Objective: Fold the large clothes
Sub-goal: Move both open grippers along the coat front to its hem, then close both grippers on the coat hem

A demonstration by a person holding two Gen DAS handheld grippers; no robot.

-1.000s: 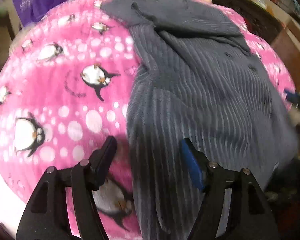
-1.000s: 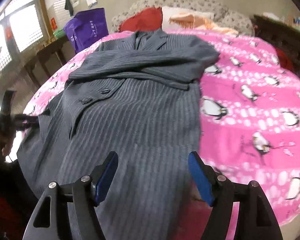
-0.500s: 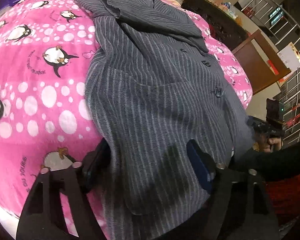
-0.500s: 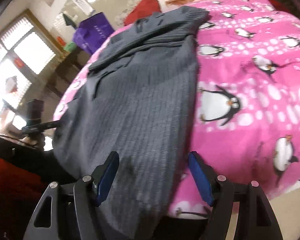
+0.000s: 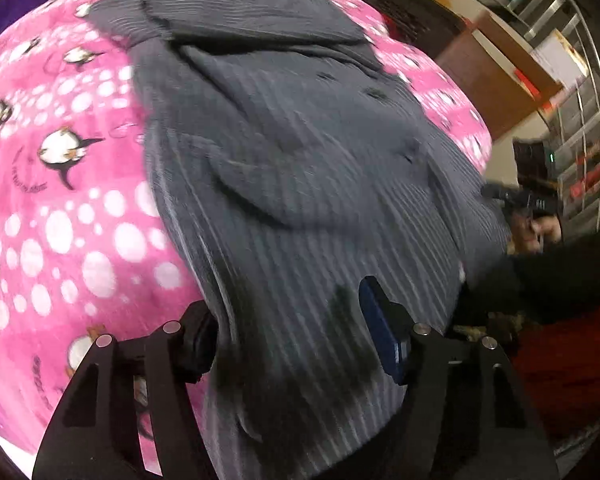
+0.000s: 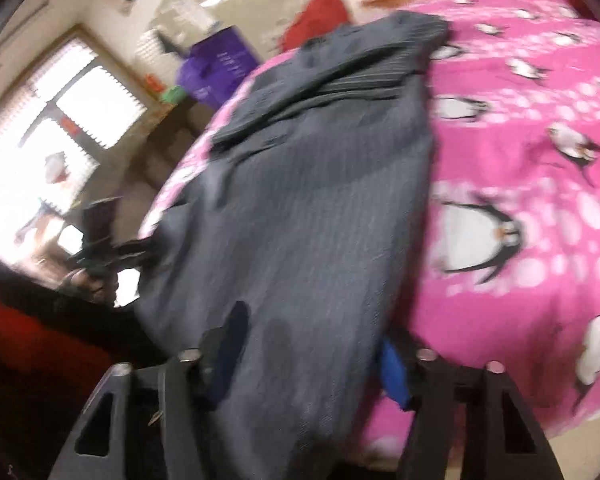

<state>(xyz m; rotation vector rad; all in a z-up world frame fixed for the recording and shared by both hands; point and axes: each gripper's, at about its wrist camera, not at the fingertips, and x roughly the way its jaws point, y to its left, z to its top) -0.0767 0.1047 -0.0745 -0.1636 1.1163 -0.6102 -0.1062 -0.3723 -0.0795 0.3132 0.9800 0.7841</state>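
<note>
I count one grey pinstriped jacket (image 5: pixel 300 168), laid lengthwise down the pink penguin blanket (image 5: pixel 60 220), hem hanging over the near edge. My two claws: left gripper (image 5: pixel 288 332) and right gripper (image 6: pixel 308 344), each half-wide and closing astride the hem, cloth between the jaws. One purple bag (image 6: pixel 216 64), one window (image 6: pixel 60 120), one metal shelf rack (image 5: pixel 580 120) in the room.

My left black two-finger gripper with blue pads (image 5: pixel 288 328) points steeply downward; its jaws are closing, with cloth between them. My right black two-finger gripper with blue pads (image 6: pixel 312 344) points downward less steeply; its jaws are also closing over cloth. My right hand (image 5: pixel 540 228), in a black sleeve, grips its handle.
</note>
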